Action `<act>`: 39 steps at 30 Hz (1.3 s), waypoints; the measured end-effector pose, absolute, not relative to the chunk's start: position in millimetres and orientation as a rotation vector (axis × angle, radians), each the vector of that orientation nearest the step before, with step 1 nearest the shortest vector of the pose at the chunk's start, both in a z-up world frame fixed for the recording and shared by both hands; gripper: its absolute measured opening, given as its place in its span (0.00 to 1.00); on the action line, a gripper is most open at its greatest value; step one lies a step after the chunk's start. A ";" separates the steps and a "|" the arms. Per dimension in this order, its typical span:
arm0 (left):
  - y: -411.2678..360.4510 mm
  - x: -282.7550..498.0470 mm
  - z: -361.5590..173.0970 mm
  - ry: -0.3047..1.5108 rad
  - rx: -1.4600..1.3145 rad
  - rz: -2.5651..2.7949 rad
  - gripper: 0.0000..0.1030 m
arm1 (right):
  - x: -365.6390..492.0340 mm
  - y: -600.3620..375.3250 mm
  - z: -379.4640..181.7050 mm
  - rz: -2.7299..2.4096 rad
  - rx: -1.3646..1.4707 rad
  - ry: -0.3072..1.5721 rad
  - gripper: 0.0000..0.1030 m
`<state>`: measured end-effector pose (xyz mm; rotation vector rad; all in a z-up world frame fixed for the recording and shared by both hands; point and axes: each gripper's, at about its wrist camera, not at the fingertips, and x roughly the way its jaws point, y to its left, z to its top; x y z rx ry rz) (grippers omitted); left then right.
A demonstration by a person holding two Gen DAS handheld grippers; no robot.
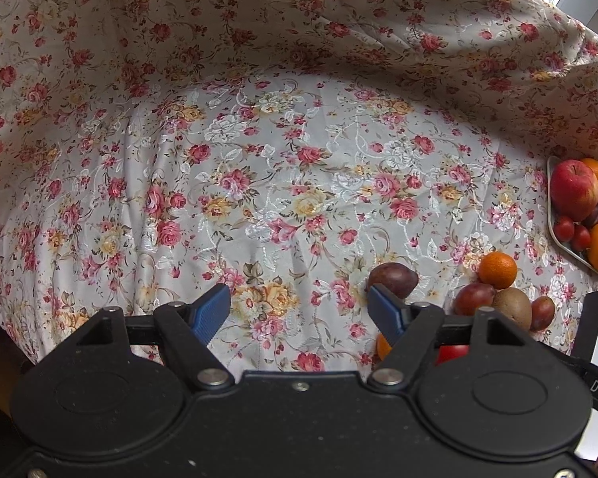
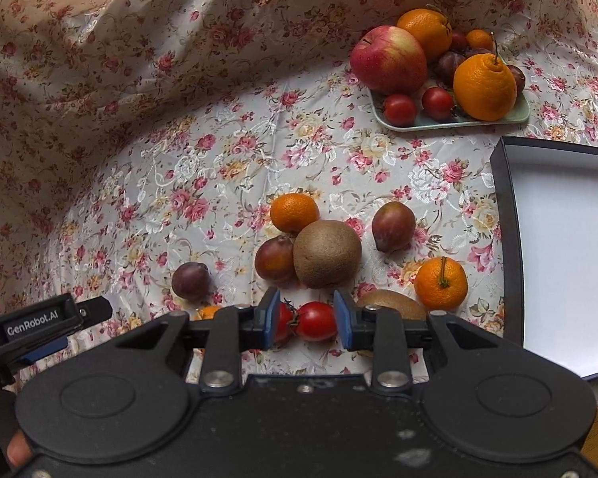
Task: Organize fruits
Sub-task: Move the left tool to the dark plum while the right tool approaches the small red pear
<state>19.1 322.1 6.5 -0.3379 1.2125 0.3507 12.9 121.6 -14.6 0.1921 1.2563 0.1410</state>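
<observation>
Straddling a small red cherry tomato (image 2: 315,320) on the floral tablecloth (image 2: 219,167), the right gripper (image 2: 307,320) has narrowed jaws w/ pads not yet touching; a 2nd tomato (image 2: 284,320) hugs the left pad. Risk: pinching both, or squashing one. Brown fuzzy kiwi (image 2: 326,254) sits close behind. Left gripper (image 1: 299,310) is wide, empty.

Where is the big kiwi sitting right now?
In the right wrist view the big kiwi lies mid-frame on the floral cloth, touching a plum on its left and a mandarin just behind it.
</observation>
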 end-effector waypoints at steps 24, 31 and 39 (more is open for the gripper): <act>265.2 27.1 -26.4 1.323 -0.308 0.144 0.73 | 38.4 49.7 -36.5 -0.110 0.262 1.283 0.28; 262.5 29.9 -29.1 1.298 -0.290 0.191 0.73 | 49.6 58.2 -40.2 -0.079 0.297 1.273 0.28; 263.3 50.9 -10.4 1.240 -0.241 0.221 0.73 | 63.4 69.8 -31.9 -0.046 0.299 1.275 0.28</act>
